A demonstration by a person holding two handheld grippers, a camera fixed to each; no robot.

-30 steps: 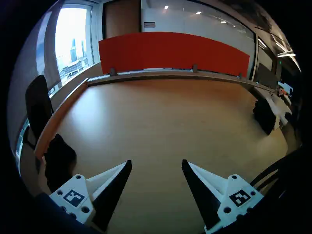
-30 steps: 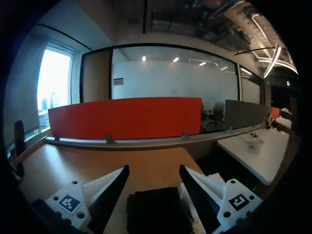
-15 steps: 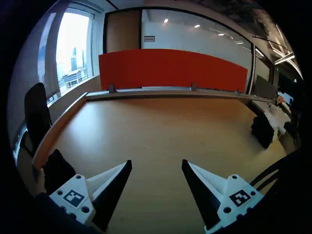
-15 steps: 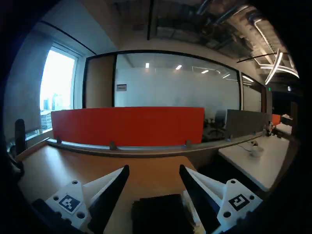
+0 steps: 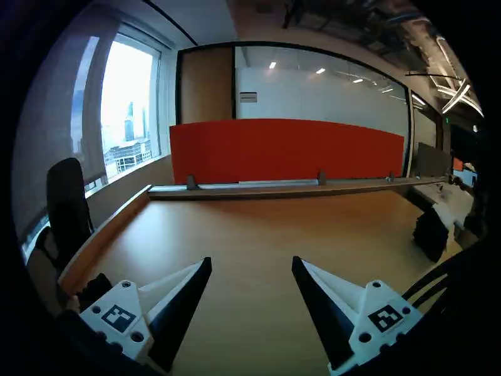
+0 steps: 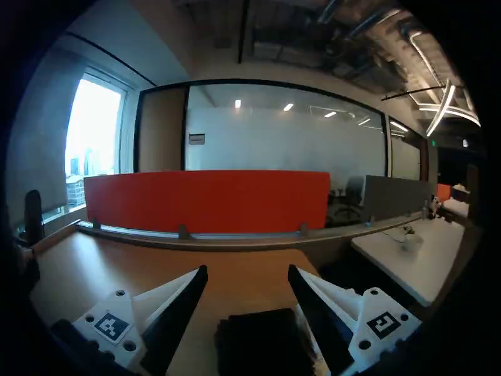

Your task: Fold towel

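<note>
Over the wooden desk (image 5: 263, 232) I hold the left gripper (image 5: 250, 260) with its fingers spread wide, bare desktop showing between them. Right gripper (image 6: 247, 268) is also spread apart and not clamped on the towel (image 6: 266, 341), which is black, folded flat, and lies on the desk low between its two fingers, near the desk's right edge. I can't tell whether the fingers touch it. Left gripper view has a dark lump (image 5: 431, 233) at the desk's far right edge, too small to identify. Red divider (image 5: 285, 150) runs along the back of the desk, window (image 5: 128, 135) on the left, black chair (image 5: 66, 203) by the desk's left side. White desk (image 6: 426, 257) sits off right in the right gripper view.
</note>
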